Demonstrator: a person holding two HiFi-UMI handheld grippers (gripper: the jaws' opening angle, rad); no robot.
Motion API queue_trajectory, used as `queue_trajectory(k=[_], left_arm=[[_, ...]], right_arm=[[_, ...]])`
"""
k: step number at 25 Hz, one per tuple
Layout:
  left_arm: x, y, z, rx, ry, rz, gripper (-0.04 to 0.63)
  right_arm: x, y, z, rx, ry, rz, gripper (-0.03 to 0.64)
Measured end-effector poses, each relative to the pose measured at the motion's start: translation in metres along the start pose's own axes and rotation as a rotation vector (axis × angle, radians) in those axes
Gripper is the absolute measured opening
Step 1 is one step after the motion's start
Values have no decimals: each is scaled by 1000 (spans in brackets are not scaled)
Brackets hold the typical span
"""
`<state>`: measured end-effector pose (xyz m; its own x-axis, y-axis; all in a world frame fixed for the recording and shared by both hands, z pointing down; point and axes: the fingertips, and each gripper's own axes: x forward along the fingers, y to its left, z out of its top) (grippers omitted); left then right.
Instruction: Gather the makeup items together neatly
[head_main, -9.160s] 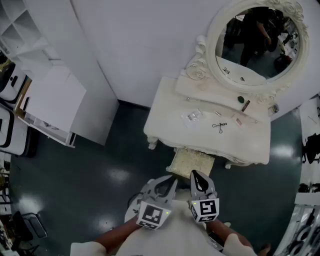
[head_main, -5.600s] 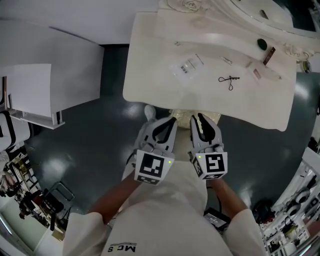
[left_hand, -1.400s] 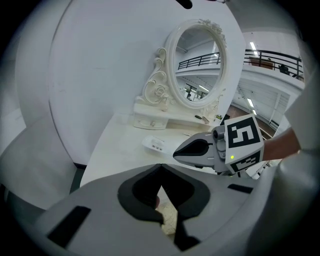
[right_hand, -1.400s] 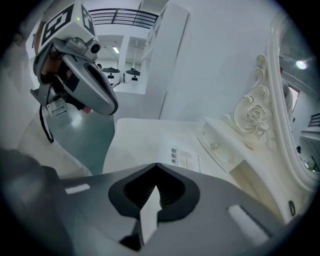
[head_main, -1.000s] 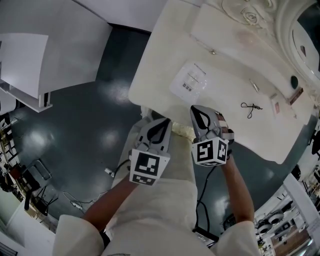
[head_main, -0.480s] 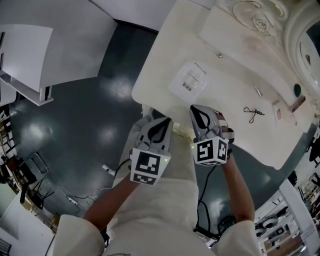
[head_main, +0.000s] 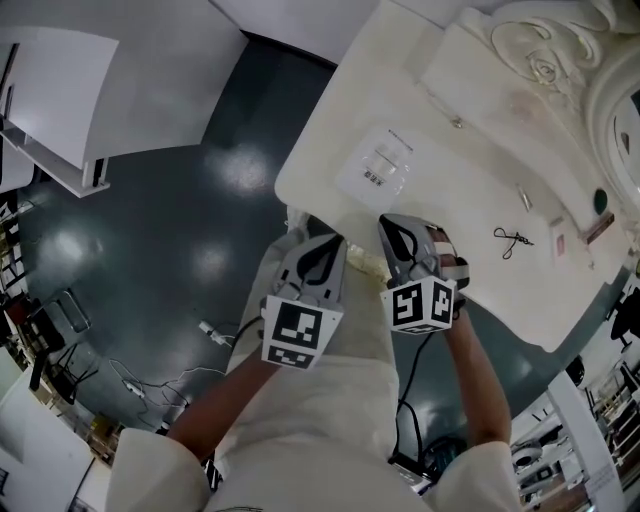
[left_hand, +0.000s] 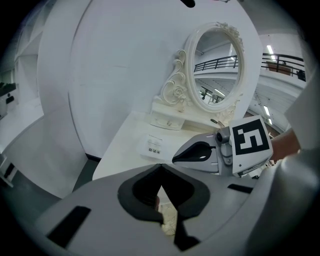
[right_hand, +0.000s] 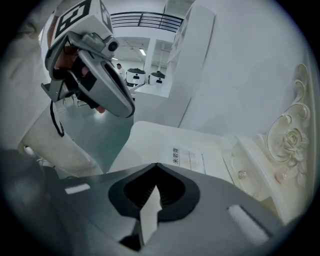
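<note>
Head view: both grippers were held low in front of the torso, short of the front edge of the dressing table (head_main: 480, 295). The left gripper (head_main: 322, 256) and right gripper (head_main: 404, 238) sat side by side, apart, each w/ its marker cube facing up. Right tips were just over the front edge; left tips were off it, above a cream cushion (head_main: 366, 263). Makeup items lay spread on the tabletop. A clear packet (head_main: 378, 165) w/ a white label was near the left front corner. Toward the right end were a black wire-handled tool (head_main: 512, 240), a thin silver piece (head_main: 524, 197), a small pinkish item (head_main: 558, 242) and a dark stick (head_main: 598, 228), all apart. No gripper touched any of them.

Left gripper view: the claw tips were closed together w/ nothing gripped; only cushion showed below them. The right gripper (left_hand: 196, 152) was ahead to the right. The oval mirror (left_hand: 218, 69) stood at the back edge, the packet (left_hand: 156, 145) nearer the front.

Right gripper view: the claw was closed, empty. The packet (right_hand: 190, 159) lay ahead on the table; its label carried dark printed characters, too small to read for sure. The left gripper (right_hand: 102, 87) hung at upper left.
</note>
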<state>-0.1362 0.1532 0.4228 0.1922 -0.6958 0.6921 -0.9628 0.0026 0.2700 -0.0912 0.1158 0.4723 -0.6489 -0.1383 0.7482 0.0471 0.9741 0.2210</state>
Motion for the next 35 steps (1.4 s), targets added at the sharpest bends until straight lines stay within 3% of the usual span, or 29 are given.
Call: queue_trajectory(k=[14, 35], left_arm=[[-2, 12, -3, -26, -3, 27, 9], [-5, -3, -4, 4, -6, -1, 9]], right_arm=[[10, 4, -5, -106, 44, 68, 2], [-10, 7, -3, 91, -9, 23, 24]])
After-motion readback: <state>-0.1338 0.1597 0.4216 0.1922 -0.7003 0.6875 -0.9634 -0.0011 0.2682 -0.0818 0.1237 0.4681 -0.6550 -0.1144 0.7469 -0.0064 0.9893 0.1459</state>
